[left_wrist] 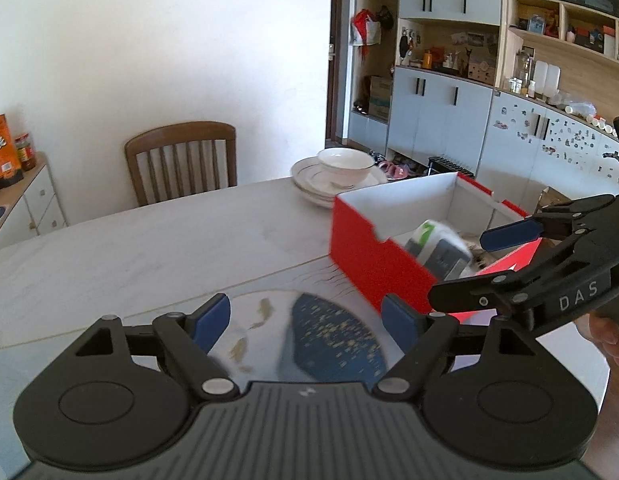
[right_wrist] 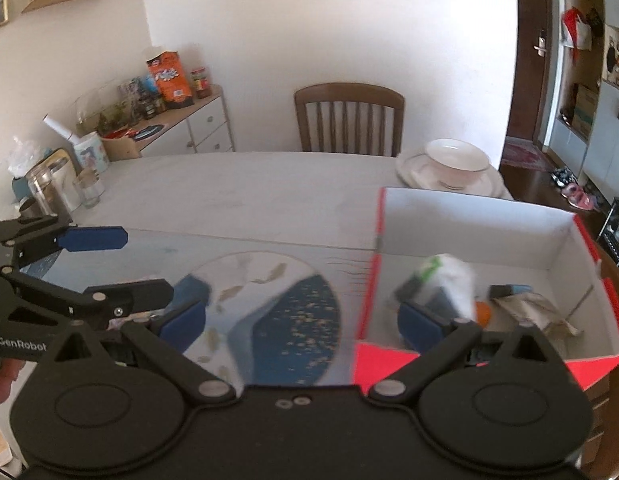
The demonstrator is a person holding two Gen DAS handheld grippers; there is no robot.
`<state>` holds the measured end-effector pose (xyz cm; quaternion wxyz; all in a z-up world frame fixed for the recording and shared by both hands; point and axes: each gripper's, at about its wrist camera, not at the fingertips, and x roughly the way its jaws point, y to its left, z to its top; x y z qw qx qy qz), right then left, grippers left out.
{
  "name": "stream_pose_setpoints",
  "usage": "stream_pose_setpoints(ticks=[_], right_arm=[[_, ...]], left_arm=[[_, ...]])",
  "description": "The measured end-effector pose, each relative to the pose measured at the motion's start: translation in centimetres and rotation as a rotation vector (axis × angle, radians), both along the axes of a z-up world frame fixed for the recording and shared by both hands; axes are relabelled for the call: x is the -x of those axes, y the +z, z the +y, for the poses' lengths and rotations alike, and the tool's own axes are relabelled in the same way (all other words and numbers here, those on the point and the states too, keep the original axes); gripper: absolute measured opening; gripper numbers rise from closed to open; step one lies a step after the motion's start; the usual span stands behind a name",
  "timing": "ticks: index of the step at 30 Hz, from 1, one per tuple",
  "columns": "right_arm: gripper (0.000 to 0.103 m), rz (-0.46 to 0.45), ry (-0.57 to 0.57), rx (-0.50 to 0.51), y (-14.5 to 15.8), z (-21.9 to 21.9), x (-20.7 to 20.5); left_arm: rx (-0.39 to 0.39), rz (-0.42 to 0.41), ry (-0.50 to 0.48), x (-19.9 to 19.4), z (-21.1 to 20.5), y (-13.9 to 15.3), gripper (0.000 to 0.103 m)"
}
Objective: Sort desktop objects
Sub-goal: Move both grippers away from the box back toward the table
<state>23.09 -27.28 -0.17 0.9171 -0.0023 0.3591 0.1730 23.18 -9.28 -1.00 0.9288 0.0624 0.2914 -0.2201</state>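
While nothing sits between either pair of blue pads, these lines place everything against the red box.

Left gripper: jaws spread wide and empty; it hovers above the desk just beside the red box's near long wall, over the round blue-and-white print under the desk's glassy top. I judge it waits here with no item to take.

Right gripper: also spread wide with nothing clamped; one pad hangs over the print outside the box, the other over the box's open interior, so it straddles the red wall. That fits a drop into the box, though this is a judgement.

Sorted things: a white pack with green print and a grey-blue item lie blurred inside the box against its near wall; whether they rest or are falling I cannot tell. Beside them, further along the box floor, lie crumpled paper and something orange.

Box placement: it stands open-topped on the desk's near part, within reach of both hands, likely as the collecting bin.

Hand pose: both tools tilt downward toward the desk and angle inward to the box's near corner; a bit of the right hand shows behind its handle.

Beyond the box: a bowl on stacked plates at the desk's far edge, then a wooden chair.
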Motion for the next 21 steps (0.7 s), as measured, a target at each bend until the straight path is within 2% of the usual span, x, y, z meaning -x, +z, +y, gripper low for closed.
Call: stream_pose_setpoints(ticks=[17,21], right_arm=[[0.103,0.018,0.037,0.045,-2.1,9.5,1.8],[0.103,0.022,0.045,0.049,-2.5,11.2,1.6]], left_arm=[[0.007,0.067,0.101,2.3,11.3,-3.8,0.083],[0.016,0.092,0.119,2.4,13.2,-4.7,0.089]])
